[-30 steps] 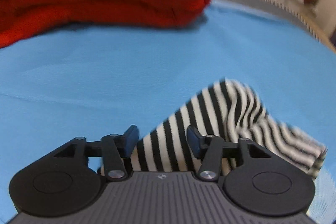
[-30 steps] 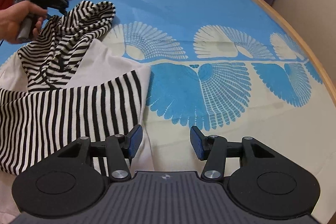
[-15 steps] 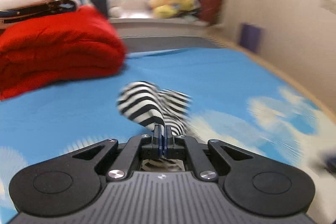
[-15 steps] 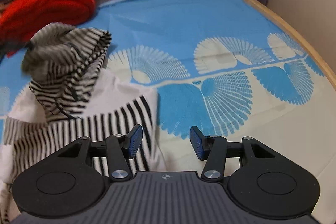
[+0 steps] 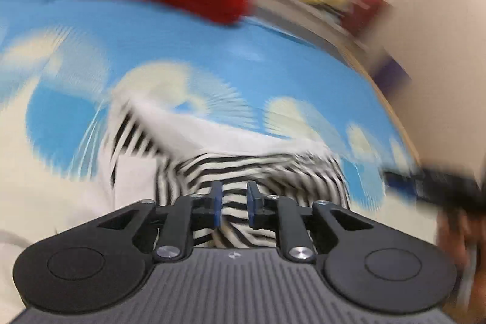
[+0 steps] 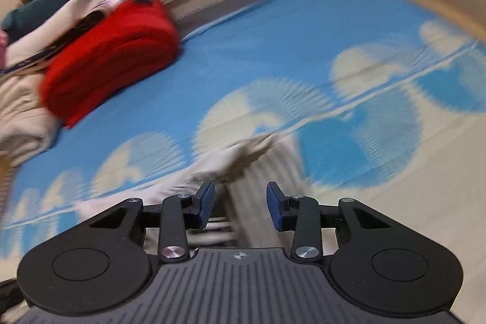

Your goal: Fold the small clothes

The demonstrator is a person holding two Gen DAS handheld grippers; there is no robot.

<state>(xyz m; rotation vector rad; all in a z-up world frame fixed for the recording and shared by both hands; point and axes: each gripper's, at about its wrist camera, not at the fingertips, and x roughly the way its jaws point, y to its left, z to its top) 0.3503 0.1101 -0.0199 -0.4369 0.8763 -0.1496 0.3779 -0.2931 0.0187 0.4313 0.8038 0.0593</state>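
the left gripper (image 5: 233, 204) was opening over the striped garment (image 5: 258, 169) at lower centre, pads not pressing it, and the right gripper (image 6: 240, 208) was closing around blurred cloth — the fold could slump loose.

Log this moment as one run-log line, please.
task: fold small clothes | left gripper: opening over striped garment | right gripper: closing, cloth below, no grip | red blanket: untouched
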